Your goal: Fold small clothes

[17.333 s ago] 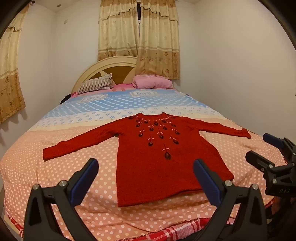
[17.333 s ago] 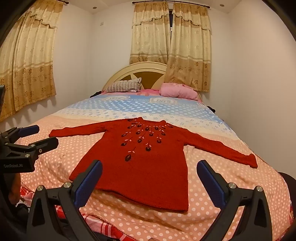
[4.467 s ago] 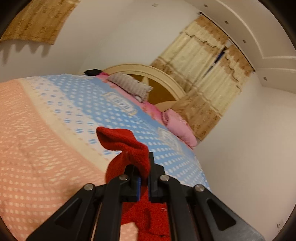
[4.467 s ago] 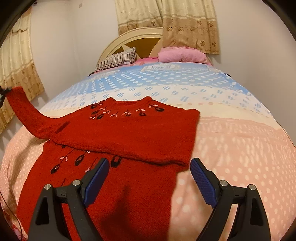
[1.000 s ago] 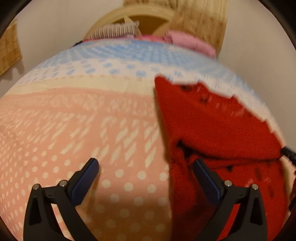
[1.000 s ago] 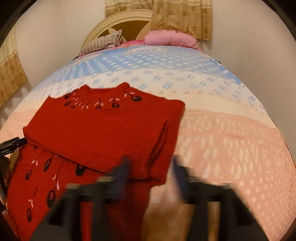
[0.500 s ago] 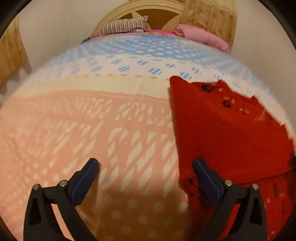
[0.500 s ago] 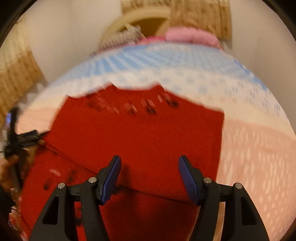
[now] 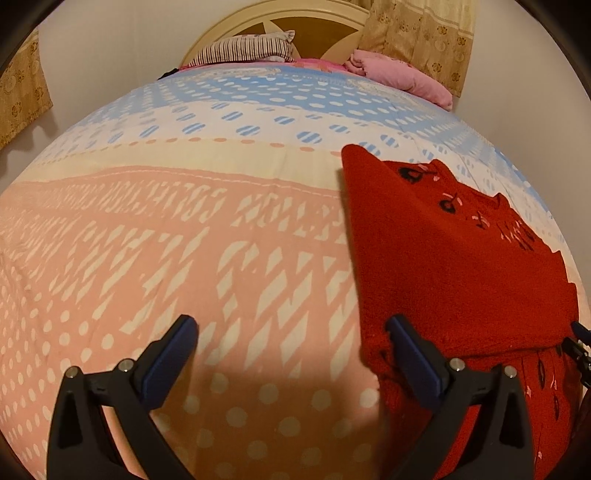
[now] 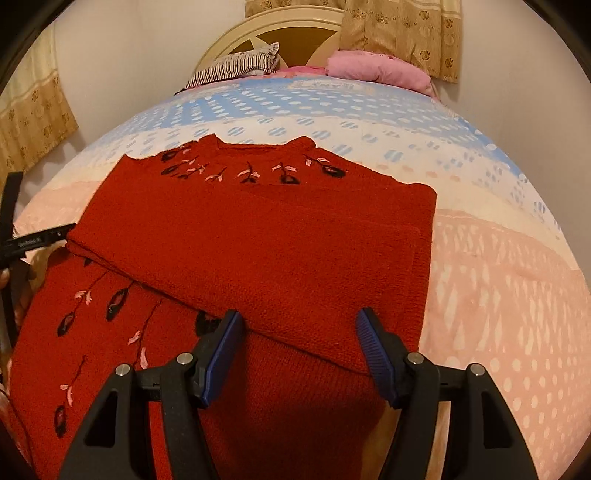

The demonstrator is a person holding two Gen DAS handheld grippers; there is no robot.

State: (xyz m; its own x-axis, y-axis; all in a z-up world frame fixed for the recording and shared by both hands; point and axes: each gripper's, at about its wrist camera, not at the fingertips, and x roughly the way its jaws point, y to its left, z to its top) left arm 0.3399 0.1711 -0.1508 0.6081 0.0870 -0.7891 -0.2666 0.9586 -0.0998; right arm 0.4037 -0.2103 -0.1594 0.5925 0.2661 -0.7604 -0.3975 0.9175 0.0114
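The red sweater [image 10: 258, 258] lay flat on the bed [image 10: 498, 280], near its foot end and to the left of the middle as the right wrist view showed it. Both sleeves were folded across the chest, forming a band over the embroidered front, with the neckline toward the headboard [image 10: 295, 33] and the lower body spread toward the camera.

Seconds before, the left tongs had held a sleeve cuff up in the air; now that sleeve rested flat on the other, and those tongs had let go. Half a second earlier the right tongs had been higher over the garment; they had since dropped closer to the band's near edge. The sleeve folds looked finished, so the step due was probably folding the body up lengthwise.

The right tongs [image 10: 299, 354] stood partly open and empty, low over the band's lower edge, one pad on either side of a stretch of it. The left tongs [image 9: 291, 358] gaped wide, holding nothing, hovering over the bedspread just beside the sweater's left edge, their right pad above the red knit. A striped pillow [image 10: 236, 64] and a pink pillow [image 10: 373, 68] sat well apart, by the headboard.
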